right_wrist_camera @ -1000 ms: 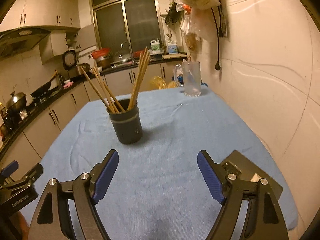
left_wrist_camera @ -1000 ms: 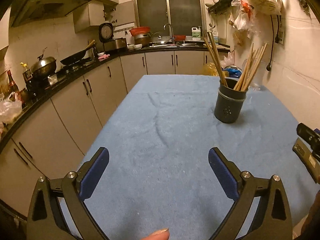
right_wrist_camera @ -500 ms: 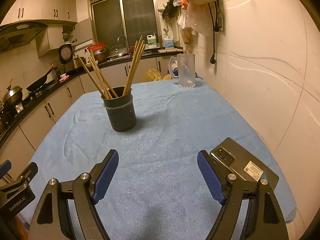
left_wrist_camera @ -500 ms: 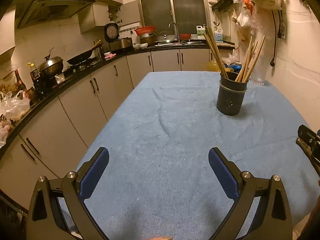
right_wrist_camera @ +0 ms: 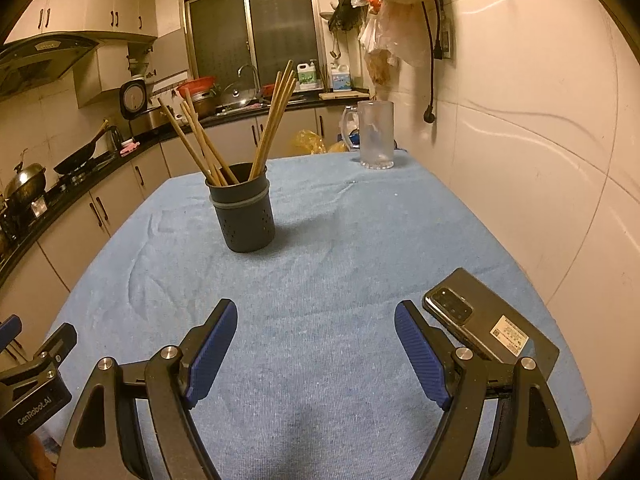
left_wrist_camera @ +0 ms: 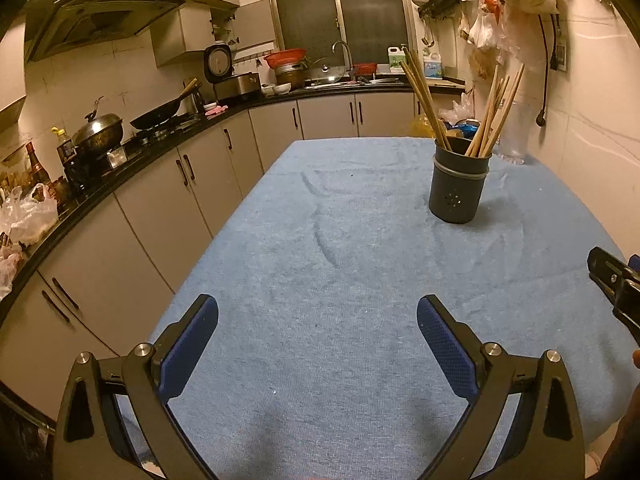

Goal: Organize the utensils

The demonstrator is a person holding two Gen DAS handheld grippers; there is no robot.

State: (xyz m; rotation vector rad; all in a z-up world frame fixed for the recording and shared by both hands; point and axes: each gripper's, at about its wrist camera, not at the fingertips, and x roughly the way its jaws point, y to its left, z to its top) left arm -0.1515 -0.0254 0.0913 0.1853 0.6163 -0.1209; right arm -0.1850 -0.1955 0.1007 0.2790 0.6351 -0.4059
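Both claws gape wide and empty, the left claw (left_wrist_camera: 318, 320) and right claw (right_wrist_camera: 316, 324) low at the bench's (right_wrist_camera: 340, 240) near edge, the upright chopstick holder (right_wrist_camera: 244, 216) mid-bench ahead, seemingly nearer the right.

I stand in a home kitchen: range hood (left_wrist_camera: 100, 12) over a wok (left_wrist_camera: 160, 111), sink tap (left_wrist_camera: 344, 50) under the window (left_wrist_camera: 340, 8), cabinets (left_wrist_camera: 192, 176) along a dark counter (left_wrist_camera: 120, 160).
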